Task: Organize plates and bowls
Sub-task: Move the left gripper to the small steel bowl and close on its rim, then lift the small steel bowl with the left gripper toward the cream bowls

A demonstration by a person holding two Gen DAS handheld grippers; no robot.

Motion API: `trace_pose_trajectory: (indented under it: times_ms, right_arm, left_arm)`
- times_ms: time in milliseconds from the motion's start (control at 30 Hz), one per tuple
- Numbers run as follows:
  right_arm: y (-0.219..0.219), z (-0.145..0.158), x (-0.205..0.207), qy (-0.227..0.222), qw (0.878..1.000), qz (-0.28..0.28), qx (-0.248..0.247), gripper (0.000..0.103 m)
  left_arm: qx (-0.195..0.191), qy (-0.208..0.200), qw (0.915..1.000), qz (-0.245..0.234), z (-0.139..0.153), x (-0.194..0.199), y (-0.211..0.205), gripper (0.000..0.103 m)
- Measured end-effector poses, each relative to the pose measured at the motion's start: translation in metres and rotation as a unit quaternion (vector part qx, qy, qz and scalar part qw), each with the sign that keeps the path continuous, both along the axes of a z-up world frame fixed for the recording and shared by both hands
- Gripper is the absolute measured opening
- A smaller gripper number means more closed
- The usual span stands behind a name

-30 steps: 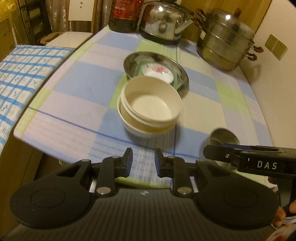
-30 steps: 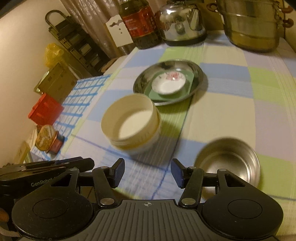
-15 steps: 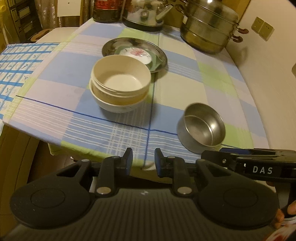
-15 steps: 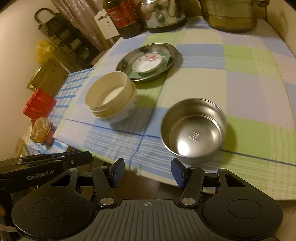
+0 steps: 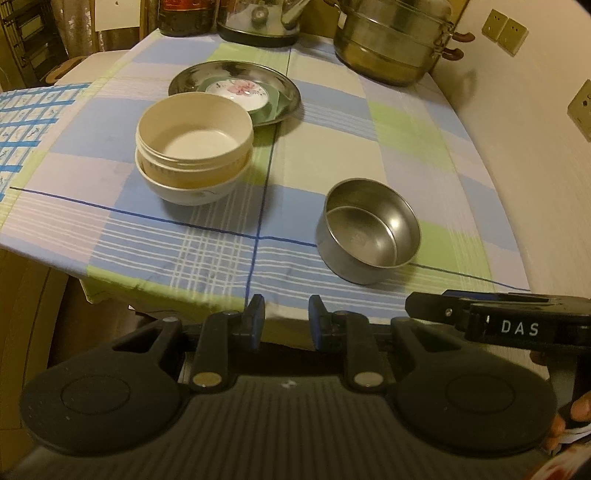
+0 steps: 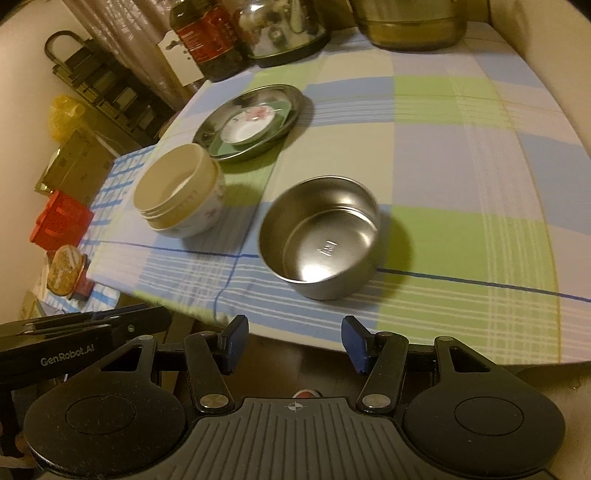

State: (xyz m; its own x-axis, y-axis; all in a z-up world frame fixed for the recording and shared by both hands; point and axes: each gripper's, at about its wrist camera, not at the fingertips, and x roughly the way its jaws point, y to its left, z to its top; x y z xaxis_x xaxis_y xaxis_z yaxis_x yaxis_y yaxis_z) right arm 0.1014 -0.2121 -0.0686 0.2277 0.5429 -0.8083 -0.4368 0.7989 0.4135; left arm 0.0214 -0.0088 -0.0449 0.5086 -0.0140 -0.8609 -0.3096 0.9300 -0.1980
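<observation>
A cream bowl (image 5: 194, 138) sits nested in a white ceramic bowl (image 5: 188, 190) on the checked tablecloth; the stack also shows in the right wrist view (image 6: 177, 188). A steel bowl (image 5: 369, 230) (image 6: 321, 236) stands alone near the front edge. Behind, a steel plate (image 5: 234, 74) (image 6: 251, 122) holds a green square dish (image 5: 275, 105) and a small flowered saucer (image 5: 238, 94). My left gripper (image 5: 286, 319) is open and empty, off the table's front edge. My right gripper (image 6: 291, 341) is open and empty, in front of the steel bowl.
A steel steamer pot (image 5: 395, 37), a kettle (image 5: 258, 18) and a dark bottle (image 6: 207, 37) stand along the table's back. A wall with sockets (image 5: 504, 27) runs along the right. A blue checked surface (image 5: 22, 118) and boxes (image 6: 61, 218) lie left.
Both grippers have drawn back from the table and risen, so more of the tabletop shows. The steel bowl has come fully into the left wrist view. No dish has moved.
</observation>
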Motion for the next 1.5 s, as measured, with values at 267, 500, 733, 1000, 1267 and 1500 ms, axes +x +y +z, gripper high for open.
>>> trace_pose_trajectory:
  times_ms: [267,500,733,1000,1267,1500]
  right_arm:
    - [-0.019,-0.004,0.003,-0.014,0.999,-0.024,-0.018,0.056]
    - [-0.030,-0.007,0.010,-0.026,0.998,-0.040,-0.033,0.056]
    - [-0.035,-0.013,0.018,-0.028,0.997,-0.056,-0.040,0.056]
    - [-0.036,-0.015,0.028,-0.044,0.996,-0.063,-0.040,0.056]
    - [-0.022,-0.015,0.039,-0.071,0.996,-0.054,-0.032,0.056]
    - [-0.007,-0.025,0.052,-0.078,0.995,-0.047,-0.042,0.056]
  left_arm:
    - [0.001,0.005,0.9999,-0.011,-0.002,0.007,-0.011,0.022]
    - [0.001,0.000,1.0000,-0.010,-0.005,0.015,-0.011,0.022]
    - [-0.004,-0.011,0.9999,-0.009,-0.009,0.026,-0.008,0.022]
    - [-0.026,-0.023,0.9994,-0.005,-0.021,0.041,-0.004,0.022]
    - [-0.015,-0.038,0.9991,-0.009,-0.024,0.062,-0.006,0.022]
    - [-0.017,-0.022,0.9991,-0.032,-0.036,0.087,-0.009,0.022]
